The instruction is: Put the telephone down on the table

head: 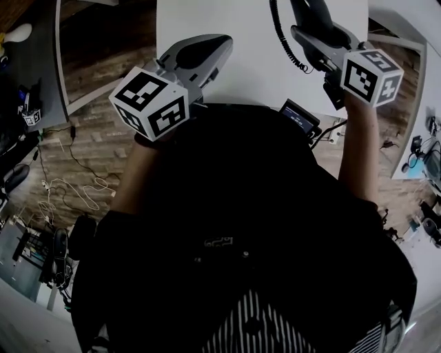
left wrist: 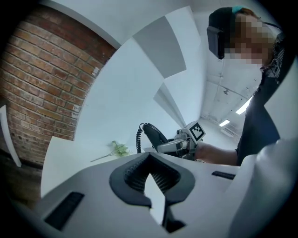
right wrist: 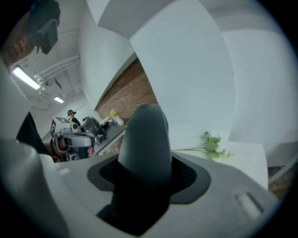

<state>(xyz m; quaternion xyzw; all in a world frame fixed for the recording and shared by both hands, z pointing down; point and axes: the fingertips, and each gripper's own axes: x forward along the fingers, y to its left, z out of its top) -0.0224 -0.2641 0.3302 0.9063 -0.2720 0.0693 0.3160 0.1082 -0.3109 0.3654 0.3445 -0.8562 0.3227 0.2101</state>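
My right gripper (head: 313,34) is shut on a black telephone handset (head: 310,10), held above the white table (head: 234,27) at its right side. The handset's coiled cord (head: 282,38) hangs down beside it. In the right gripper view the handset (right wrist: 144,144) fills the space between the jaws of that gripper (right wrist: 144,165). The left gripper view shows the same handset (left wrist: 153,135), its cord (left wrist: 138,139) and my right gripper (left wrist: 179,145) in the air. My left gripper (head: 207,48) hovers over the table's near edge, shut (left wrist: 150,160) and holding nothing.
A dark device with a small screen (head: 300,116) sits at the table's near edge, partly hidden by my body. A green flower sprig (right wrist: 212,146) lies on the table. Cables (head: 69,186) trail on the wooden floor at left. A brick wall (left wrist: 42,83) rises behind.
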